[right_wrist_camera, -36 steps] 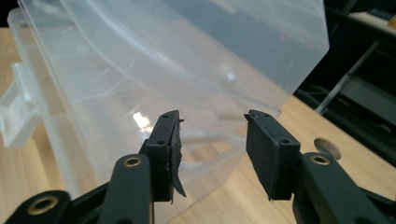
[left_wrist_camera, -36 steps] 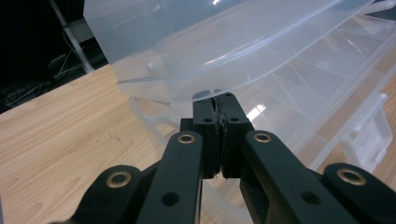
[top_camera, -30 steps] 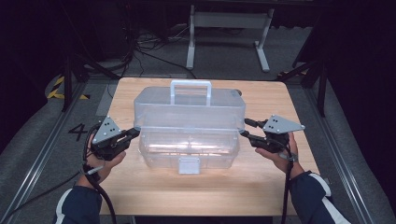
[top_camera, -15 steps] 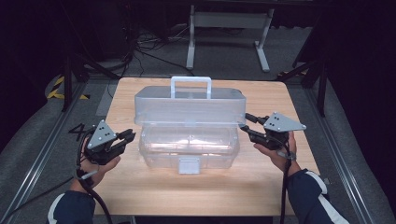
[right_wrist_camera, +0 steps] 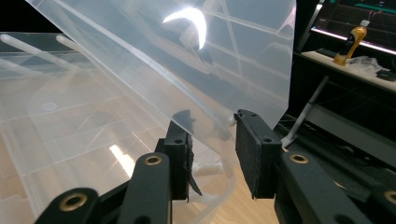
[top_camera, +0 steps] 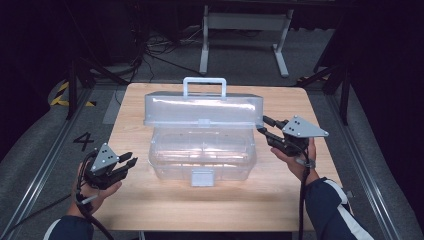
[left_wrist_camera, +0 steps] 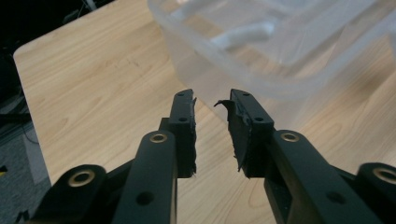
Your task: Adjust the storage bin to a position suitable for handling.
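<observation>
A clear plastic storage box (top_camera: 202, 157) sits mid-table with its lid (top_camera: 202, 110) swung up on the far side and a white handle (top_camera: 204, 85) on top. My left gripper (top_camera: 131, 161) is near the table's front left, apart from the box. Its jaws (left_wrist_camera: 211, 100) have just been opening and are empty, pointing at the box (left_wrist_camera: 280, 51). My right gripper (top_camera: 264, 125) is at the lid's right end. Its jaws (right_wrist_camera: 212, 123) have just been closing, with the lid's edge (right_wrist_camera: 154, 56) between them. A gap shows at the outer pad (right_wrist_camera: 252, 154).
The wooden table (top_camera: 130, 100) has bare surface in front of and beside the box. A white metal stand (top_camera: 245, 20) and cables lie on the floor behind. A "4" mark (top_camera: 82, 141) is on the floor at the left. A yellow bottle (right_wrist_camera: 350, 44) stands on a far shelf.
The lid has swung from lying on the box to standing up. My left gripper has let go, opened and drawn back down toward the table's front left. The right gripper stayed at the lid's end.
</observation>
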{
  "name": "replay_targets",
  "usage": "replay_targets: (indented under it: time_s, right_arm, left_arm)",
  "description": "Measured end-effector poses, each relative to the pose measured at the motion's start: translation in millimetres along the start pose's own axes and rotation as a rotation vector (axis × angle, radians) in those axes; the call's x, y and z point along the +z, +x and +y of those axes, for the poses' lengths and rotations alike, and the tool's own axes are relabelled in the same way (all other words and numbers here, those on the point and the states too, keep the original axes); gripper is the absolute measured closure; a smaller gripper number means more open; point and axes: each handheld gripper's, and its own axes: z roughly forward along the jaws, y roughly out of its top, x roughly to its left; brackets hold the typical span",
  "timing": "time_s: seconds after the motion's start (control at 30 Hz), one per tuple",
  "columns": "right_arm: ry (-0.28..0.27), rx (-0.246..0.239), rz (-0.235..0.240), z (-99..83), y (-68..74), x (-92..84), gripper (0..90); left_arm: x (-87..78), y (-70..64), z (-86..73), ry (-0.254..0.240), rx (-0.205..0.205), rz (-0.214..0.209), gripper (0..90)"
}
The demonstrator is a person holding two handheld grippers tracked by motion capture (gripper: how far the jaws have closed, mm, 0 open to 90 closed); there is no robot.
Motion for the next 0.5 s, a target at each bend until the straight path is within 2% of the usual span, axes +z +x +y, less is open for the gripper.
replay_targets:
  time_s: [0.13,0.3,0.43,0.5]
  right_arm:
    - [-0.008,-0.003,-0.026,3.4,-0.5,1.8,69.0]
    - [-0.026,0.02,-0.054,9.2,-3.8,6.3,70.3]
    - [-0.032,0.025,-0.066,13.2,-6.9,9.4,70.9]
    - [-0.027,0.022,-0.071,16.7,-9.2,11.0,71.6]
  left_arm:
    - [3.1,-1.5,-8.8,0.029,0.001,-0.004,65.8]
    - [11.4,-6.0,-24.0,0.1,0.023,-0.011,61.2]
    - [15.2,-7.3,-33.3,0.125,0.003,-0.028,58.7]
    - [16.5,-6.3,-39.7,0.106,-0.019,-0.061,55.0]
